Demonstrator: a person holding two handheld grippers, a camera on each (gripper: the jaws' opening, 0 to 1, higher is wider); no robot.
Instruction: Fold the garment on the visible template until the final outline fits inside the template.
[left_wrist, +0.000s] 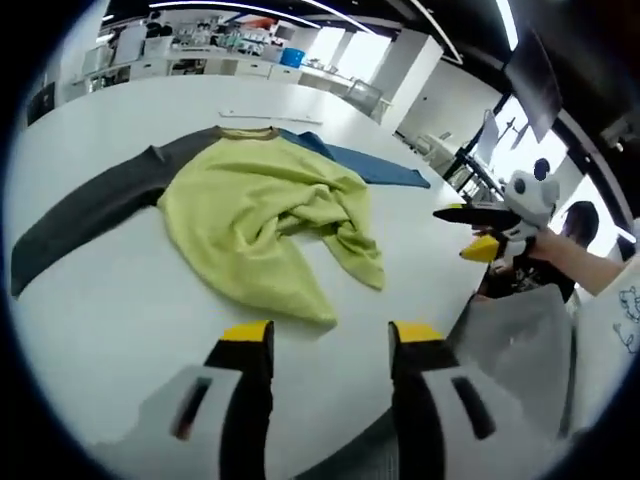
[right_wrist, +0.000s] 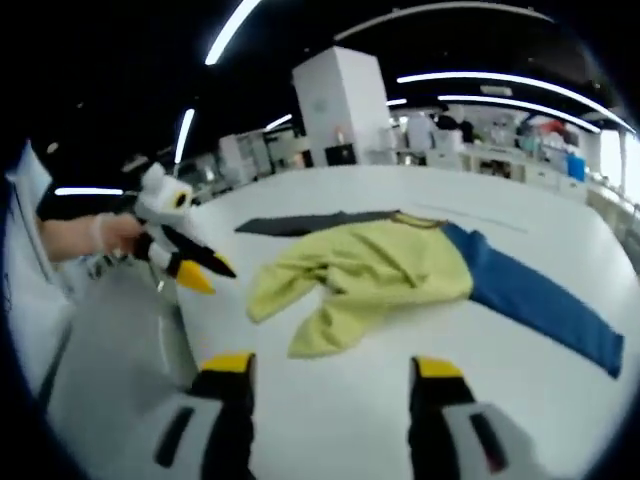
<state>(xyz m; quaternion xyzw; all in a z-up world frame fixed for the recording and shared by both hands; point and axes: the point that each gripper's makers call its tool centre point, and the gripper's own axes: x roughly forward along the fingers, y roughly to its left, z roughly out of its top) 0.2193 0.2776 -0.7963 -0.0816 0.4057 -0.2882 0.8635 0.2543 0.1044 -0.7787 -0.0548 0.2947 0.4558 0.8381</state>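
Left gripper view: my left gripper hung with its jaws spread and nothing between them, just short of the near hem of the long-sleeved shirt on the white table.
Right gripper view: my right gripper was likewise parted and empty, above bare table near the rumpled yellow body.
Garment: crumpled yellow torso at mid-table, grey sleeve stretched one way, blue sleeve the other.
Template: I could not make out any outline under the cloth.
Step, as I judged it: flatten before folding.
Doing it well: I judged each gripper should pinch one hem corner, pull outward evenly, keep the cloth low, then bring the sleeves inward.
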